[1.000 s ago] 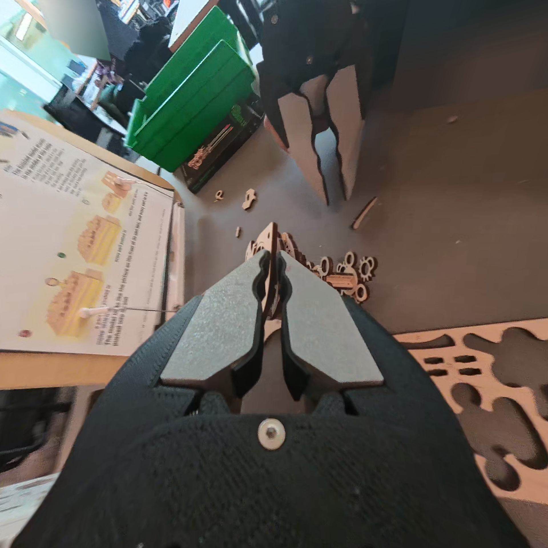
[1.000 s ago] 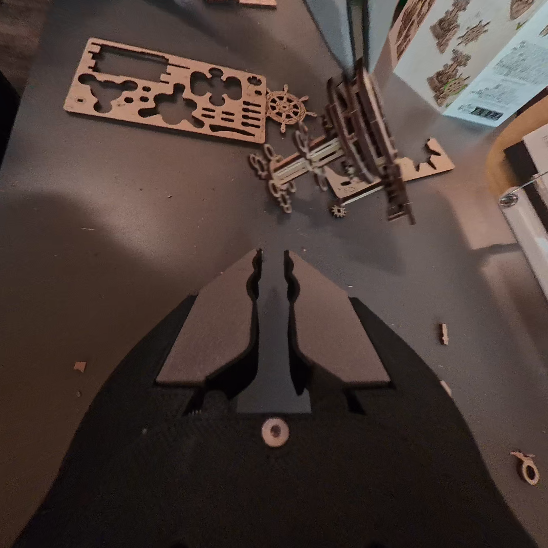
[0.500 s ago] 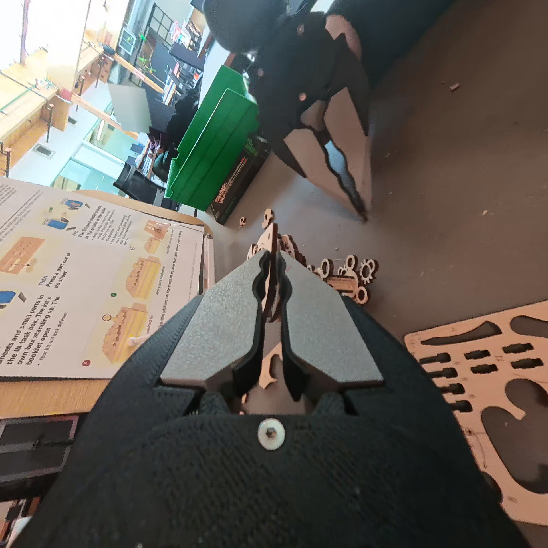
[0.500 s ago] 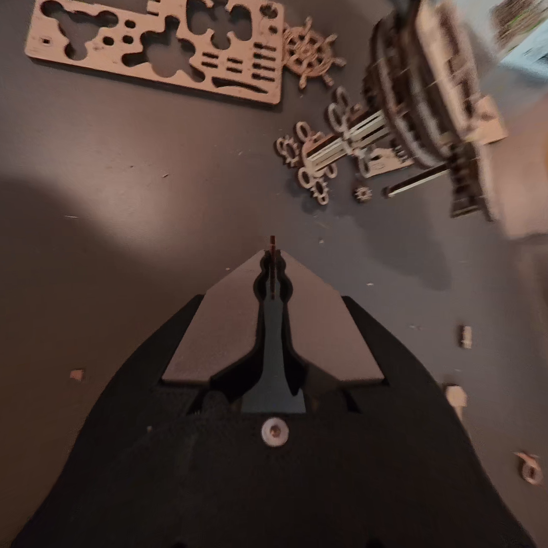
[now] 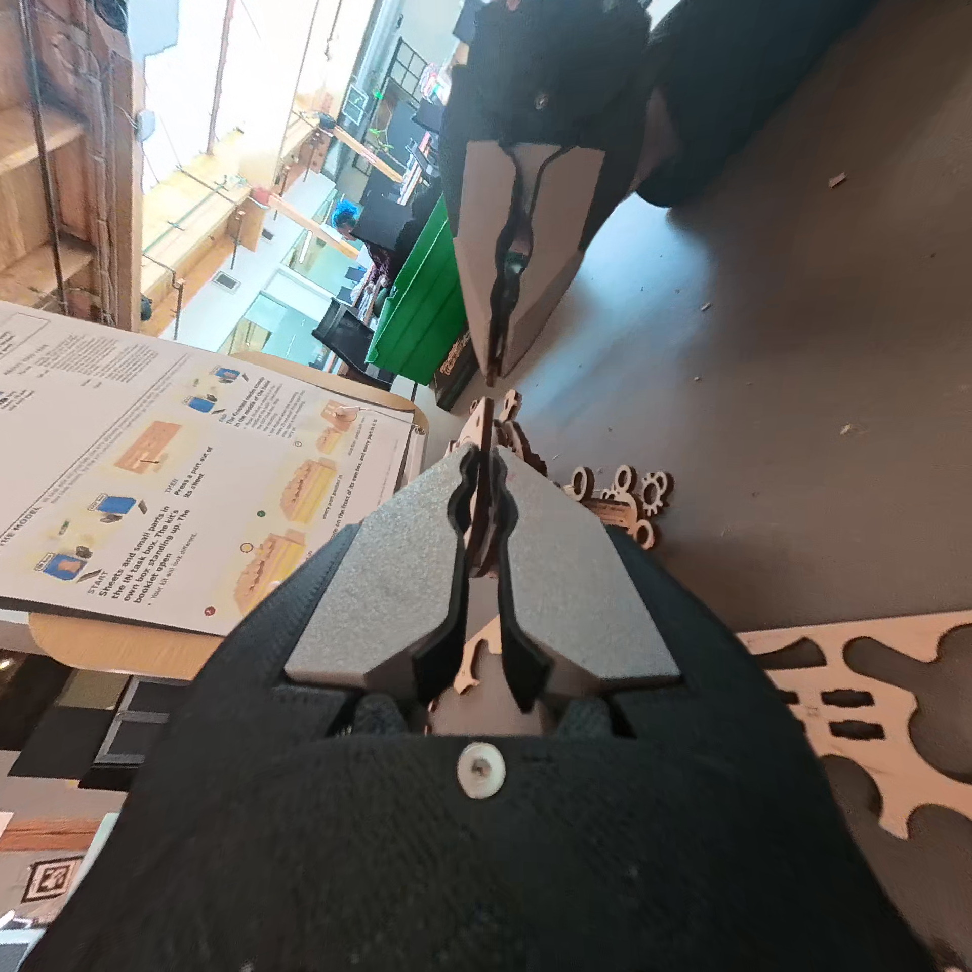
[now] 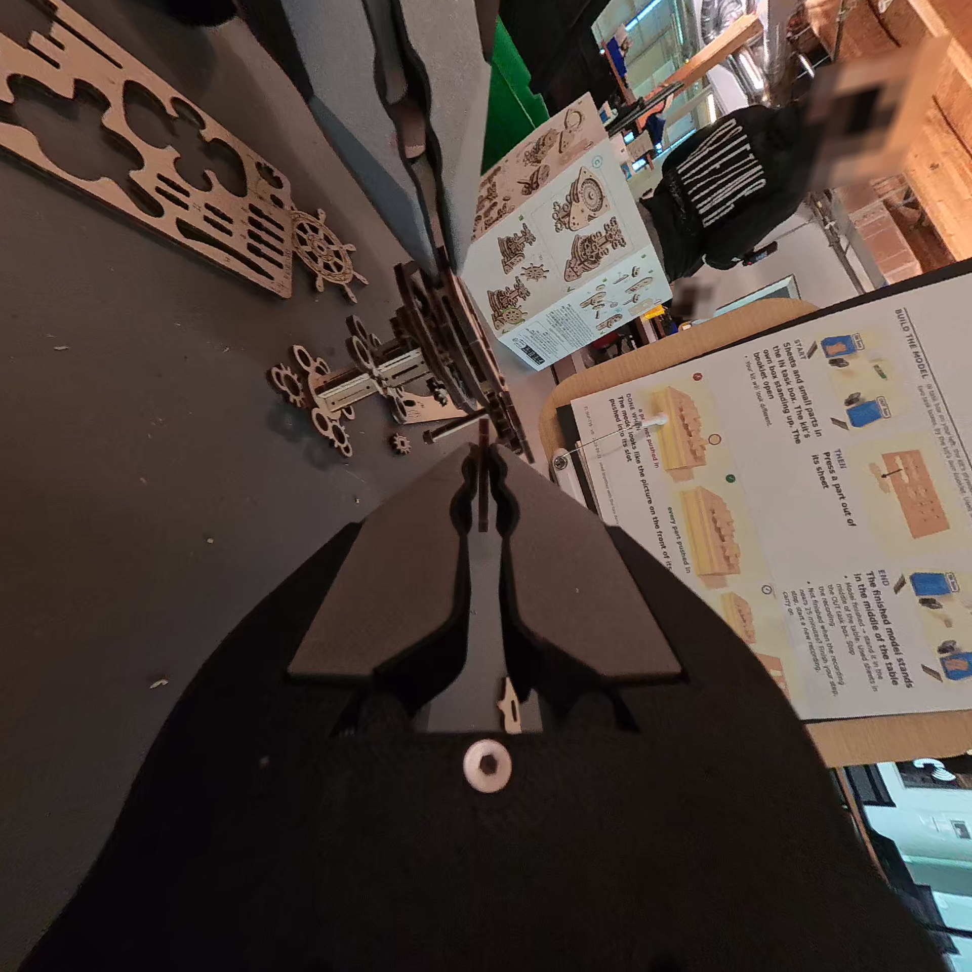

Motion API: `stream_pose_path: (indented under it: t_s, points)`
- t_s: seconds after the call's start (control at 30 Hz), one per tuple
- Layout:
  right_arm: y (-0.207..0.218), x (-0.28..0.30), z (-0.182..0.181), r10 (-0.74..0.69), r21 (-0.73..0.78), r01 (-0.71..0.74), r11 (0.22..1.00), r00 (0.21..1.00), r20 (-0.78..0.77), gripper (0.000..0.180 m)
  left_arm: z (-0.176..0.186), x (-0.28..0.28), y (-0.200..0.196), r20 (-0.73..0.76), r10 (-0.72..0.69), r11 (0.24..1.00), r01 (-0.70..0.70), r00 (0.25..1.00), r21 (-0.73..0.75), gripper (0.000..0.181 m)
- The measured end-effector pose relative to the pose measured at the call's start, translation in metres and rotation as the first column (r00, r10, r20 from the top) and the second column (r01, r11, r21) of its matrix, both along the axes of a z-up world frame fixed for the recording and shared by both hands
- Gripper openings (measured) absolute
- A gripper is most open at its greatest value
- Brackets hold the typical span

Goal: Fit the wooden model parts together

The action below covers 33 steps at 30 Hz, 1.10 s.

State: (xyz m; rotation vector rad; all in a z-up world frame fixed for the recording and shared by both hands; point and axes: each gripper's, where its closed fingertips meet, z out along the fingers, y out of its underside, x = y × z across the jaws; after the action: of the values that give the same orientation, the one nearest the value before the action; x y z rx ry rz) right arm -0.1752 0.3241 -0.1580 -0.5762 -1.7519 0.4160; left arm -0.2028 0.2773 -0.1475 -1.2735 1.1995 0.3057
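My left gripper (image 5: 486,453) is shut on a thin plate of the partly built wooden model (image 5: 486,421) and holds it edge-on. The model's gear-ended shaft (image 5: 623,497) sticks out to its right. My right gripper (image 6: 483,453) is shut on a small thin dark wooden piece (image 6: 483,476). In the left wrist view the right gripper (image 5: 493,363) points down at the model, and its piece's tip is just above the plate's top edge. In the right wrist view the model (image 6: 447,336) hangs from the left gripper's fingers (image 6: 421,173), right in front of my piece.
A punched-out wooden sheet (image 6: 158,158) and a ship's wheel part (image 6: 323,252) lie on the grey table (image 6: 131,421), with a tiny gear (image 6: 402,443) nearby. A booklet (image 6: 563,252), an instruction sheet (image 6: 789,499) and green bins (image 5: 421,305) stand to the side. A person in black (image 6: 736,194) stands behind. There is about 7 cm between the tips of the two grippers.
My right gripper shut on the small thin piece, then lifted and swung it up to the model. My left gripper tilted upward with the model still held.
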Motion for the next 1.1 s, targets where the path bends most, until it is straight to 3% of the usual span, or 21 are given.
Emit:
stream_pose_path:
  t_s: [0.3,0.53,0.83,1.1]
  points:
    - [0.009,-0.001,0.007,-0.081,0.076,0.088,0.993,0.993,-0.089,0.000,-0.002,0.006,-0.002,-0.017,0.018,0.998,-0.017,1.000,0.067,0.001]
    - [0.014,-0.007,-0.006,-0.121,0.125,0.127,0.984,0.991,-0.058,0.000,-0.005,0.013,-0.008,-0.022,0.023,0.995,-0.021,0.999,0.097,0.002]
    - [0.016,-0.005,0.000,-0.127,0.106,0.135,0.985,0.989,-0.081,0.000,-0.006,0.010,-0.020,0.044,0.047,0.999,-0.048,0.998,0.021,0.028]
    - [0.012,-0.002,0.002,-0.104,0.078,0.110,0.991,0.991,-0.084,0.000,-0.012,0.012,-0.031,0.049,0.040,0.999,-0.038,0.998,-0.032,0.038]
